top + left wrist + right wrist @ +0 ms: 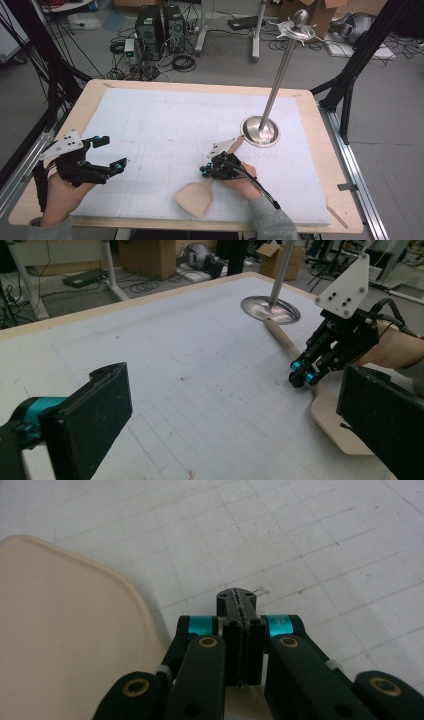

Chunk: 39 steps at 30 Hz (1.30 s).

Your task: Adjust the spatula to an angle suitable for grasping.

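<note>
A pale wooden spatula [195, 197] lies on the white gridded mat [175, 115], blade toward the front edge and handle pointing at the metal stand. My right gripper [204, 170] is shut with nothing between its jaws, its tips low over the spatula's neck. In the right gripper view the closed tips [236, 597] sit just right of the blade [65, 630]. My left gripper [112, 151] is held open above the mat's left side, nothing between its jaws. The left gripper view looks between its wide jaws [235, 415] toward the right gripper [301, 376] and the spatula [327, 412].
A metal stand with a round base [260, 131] and a tall tilted pole topped by a spiked disc [298, 27] rises at the mat's right rear. The handle end touches the base [270, 309]. Wooden table rim [345, 200] borders the mat; computers and cables lie beyond.
</note>
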### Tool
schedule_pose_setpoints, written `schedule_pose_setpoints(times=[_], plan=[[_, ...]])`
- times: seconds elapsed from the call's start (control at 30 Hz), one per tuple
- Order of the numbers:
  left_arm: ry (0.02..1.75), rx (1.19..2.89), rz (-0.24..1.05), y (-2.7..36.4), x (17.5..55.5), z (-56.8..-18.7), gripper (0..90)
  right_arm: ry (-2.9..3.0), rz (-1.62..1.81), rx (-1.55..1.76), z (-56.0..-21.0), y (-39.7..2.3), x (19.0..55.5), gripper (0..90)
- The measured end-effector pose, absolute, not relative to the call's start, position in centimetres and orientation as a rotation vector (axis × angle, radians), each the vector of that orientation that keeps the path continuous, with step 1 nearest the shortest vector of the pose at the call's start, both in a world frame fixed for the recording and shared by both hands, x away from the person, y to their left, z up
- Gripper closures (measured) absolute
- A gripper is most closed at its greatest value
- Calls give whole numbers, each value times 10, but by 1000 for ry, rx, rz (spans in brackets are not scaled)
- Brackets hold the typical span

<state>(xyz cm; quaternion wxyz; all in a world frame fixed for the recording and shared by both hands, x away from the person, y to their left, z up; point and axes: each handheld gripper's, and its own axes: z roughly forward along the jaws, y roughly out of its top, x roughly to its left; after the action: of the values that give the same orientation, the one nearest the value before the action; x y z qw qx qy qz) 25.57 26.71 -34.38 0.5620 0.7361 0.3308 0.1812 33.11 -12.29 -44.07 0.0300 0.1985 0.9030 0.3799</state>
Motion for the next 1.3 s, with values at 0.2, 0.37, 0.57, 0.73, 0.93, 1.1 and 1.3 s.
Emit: schedule_pose_setpoints(times=[0.2, 0.37, 0.57, 0.73, 0.93, 1.1, 1.3], plan=[[779, 1735, 428, 267, 256, -344, 17, 2812, 1154, 623, -440, -128, 330, 900], [779, 1736, 427, 267, 256, -344, 17, 2819, 1174, 623, -440, -135, 327, 900], [779, 1738, 427, 266, 256, -345, 17, 2821, 1171, 624, -440, -149, 324, 900], [784, 1743, 430, 266, 257, -346, 17, 2829, 1168, 637, -440, -159, 320, 900], [783, 1746, 431, 266, 257, -345, 17, 2823, 1158, 630, -439, -168, 317, 900], [786, 1743, 429, 266, 257, -346, 17, 2818, 1153, 647, -438, -176, 315, 900], [783, 1744, 425, 265, 258, -346, 17, 2793, 1133, 675, -437, -188, 312, 900]])
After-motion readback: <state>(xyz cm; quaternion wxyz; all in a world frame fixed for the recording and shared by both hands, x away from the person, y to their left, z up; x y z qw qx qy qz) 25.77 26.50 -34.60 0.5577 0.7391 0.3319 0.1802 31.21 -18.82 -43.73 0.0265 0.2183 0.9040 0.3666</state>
